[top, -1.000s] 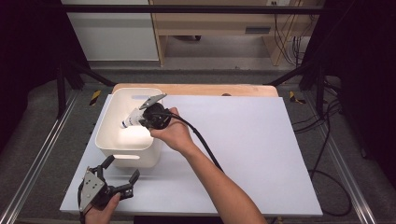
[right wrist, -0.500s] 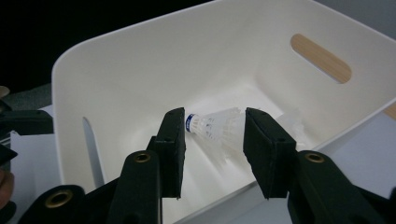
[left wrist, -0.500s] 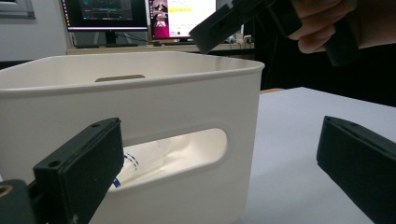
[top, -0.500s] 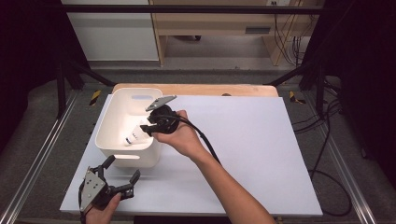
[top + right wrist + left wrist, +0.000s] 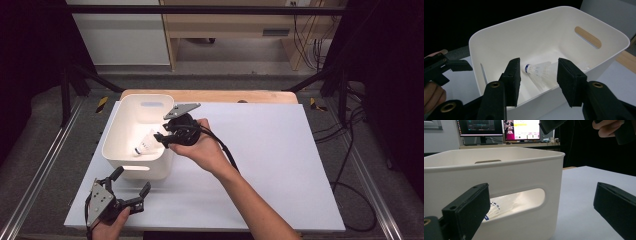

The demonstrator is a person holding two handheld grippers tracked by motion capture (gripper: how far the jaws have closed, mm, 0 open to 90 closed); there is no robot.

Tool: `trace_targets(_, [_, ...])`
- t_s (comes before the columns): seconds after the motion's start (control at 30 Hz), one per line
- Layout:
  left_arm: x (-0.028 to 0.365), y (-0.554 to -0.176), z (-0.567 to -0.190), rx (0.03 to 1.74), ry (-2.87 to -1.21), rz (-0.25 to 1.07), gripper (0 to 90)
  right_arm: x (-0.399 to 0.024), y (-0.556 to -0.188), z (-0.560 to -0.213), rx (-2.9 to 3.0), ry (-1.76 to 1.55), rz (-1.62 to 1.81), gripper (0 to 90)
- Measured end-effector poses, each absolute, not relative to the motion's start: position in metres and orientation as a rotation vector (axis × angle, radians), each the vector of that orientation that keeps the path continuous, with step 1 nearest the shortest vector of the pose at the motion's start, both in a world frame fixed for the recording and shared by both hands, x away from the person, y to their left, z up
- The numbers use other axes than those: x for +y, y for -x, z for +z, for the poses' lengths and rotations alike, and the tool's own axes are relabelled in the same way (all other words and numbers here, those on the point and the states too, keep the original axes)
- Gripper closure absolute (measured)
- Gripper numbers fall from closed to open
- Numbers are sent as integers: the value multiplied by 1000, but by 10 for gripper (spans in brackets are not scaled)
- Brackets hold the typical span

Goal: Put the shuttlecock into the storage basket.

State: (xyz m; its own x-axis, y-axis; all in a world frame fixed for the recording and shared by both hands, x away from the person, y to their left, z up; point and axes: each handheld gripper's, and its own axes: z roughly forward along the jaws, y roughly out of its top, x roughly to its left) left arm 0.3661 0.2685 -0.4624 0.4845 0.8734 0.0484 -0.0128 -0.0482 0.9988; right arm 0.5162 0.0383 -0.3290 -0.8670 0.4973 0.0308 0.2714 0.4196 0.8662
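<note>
The white feathered shuttlecock (image 5: 146, 146) lies on its side on the floor of the white plastic bin (image 5: 116, 131), which sits at the white tabletop's (image 5: 280, 150) near-left part. The right gripper (image 5: 164, 138) hangs over the bin's right rim, its jaws having just been opening with nothing between them, seemingly letting the shuttlecock drop. It lies below them, apart. The left gripper (image 5: 131, 186), jaws spread and empty, rests near the front edge.
</note>
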Motion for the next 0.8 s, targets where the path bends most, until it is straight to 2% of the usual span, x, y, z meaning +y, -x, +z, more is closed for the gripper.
trace_targets(0.8, [268,-366,-463,805,-1444,862,9,15,-517,-322,2398,-717,1425,501])
